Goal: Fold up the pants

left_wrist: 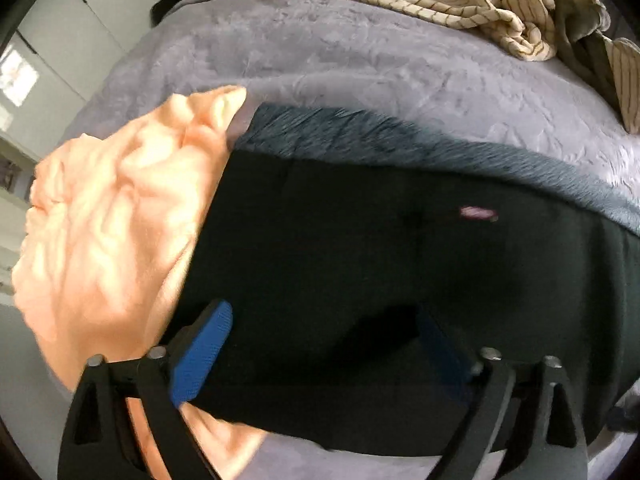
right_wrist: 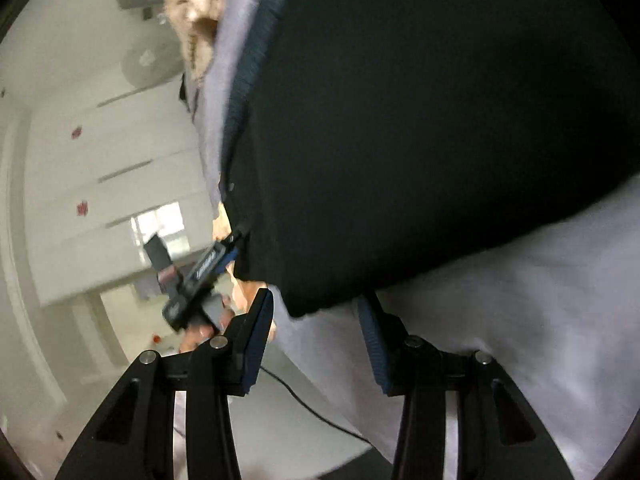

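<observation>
Pants [left_wrist: 380, 280], black with a fuzzy blue-grey lining edge, lie flat across the middle of my left view on the lilac blanket [left_wrist: 320, 52]. My left gripper [left_wrist: 320, 344] stands released wide above them, an orange garment [left_wrist: 112, 216] at left. My right gripper [right_wrist: 316, 340] gapes at the pants' lower corner, pads pressing nothing.

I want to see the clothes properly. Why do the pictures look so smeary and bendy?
Left wrist view: the fisheye lens curves the bed blanket, the black pants look streaky from motion, and sunlight glows on the orange cloth. Right wrist view: the room is smeared and the pants show almost no detail.
</observation>
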Available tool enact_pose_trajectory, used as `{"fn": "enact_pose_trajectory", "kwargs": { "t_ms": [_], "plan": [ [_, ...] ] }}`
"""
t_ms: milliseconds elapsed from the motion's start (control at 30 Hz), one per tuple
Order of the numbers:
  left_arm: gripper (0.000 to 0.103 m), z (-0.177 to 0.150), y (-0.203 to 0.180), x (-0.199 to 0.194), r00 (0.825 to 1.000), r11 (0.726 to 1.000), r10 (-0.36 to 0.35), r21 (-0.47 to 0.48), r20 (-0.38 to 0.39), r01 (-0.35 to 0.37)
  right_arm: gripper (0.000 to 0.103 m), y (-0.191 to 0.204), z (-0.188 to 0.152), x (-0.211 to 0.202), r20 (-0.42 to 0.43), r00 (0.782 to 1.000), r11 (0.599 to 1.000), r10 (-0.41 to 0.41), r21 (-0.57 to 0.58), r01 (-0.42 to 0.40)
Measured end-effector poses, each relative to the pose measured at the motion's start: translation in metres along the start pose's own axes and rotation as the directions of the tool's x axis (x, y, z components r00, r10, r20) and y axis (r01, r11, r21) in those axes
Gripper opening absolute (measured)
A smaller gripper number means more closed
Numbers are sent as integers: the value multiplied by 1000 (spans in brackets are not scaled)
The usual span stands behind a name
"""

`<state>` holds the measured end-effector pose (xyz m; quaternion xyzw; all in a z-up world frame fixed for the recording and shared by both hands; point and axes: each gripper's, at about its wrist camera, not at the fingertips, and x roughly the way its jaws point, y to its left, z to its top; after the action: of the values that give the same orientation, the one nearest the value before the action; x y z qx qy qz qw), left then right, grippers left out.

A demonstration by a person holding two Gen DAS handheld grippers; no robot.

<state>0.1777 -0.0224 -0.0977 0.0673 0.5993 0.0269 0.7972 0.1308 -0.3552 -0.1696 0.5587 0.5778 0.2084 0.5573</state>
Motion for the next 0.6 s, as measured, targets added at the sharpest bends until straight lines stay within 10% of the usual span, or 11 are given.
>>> {"fn": "enact_pose_trajectory", "kwargs": {
  "t_ms": [300,400,600],
  "plan": [
    [103,8,17,14,998,997,-62,47,11,62,49,14,-6,-2,91,995,999,38,2,-38],
    [103,8,17,12,998,997,-65,50,13,64,15,12,-1,4,87,994,997,-69,31,67],
    [103,-1,18,15,997,995,-70,75,37,67,13,31,-16,3,116,963,960,-245,-112,258]
  ]
}}
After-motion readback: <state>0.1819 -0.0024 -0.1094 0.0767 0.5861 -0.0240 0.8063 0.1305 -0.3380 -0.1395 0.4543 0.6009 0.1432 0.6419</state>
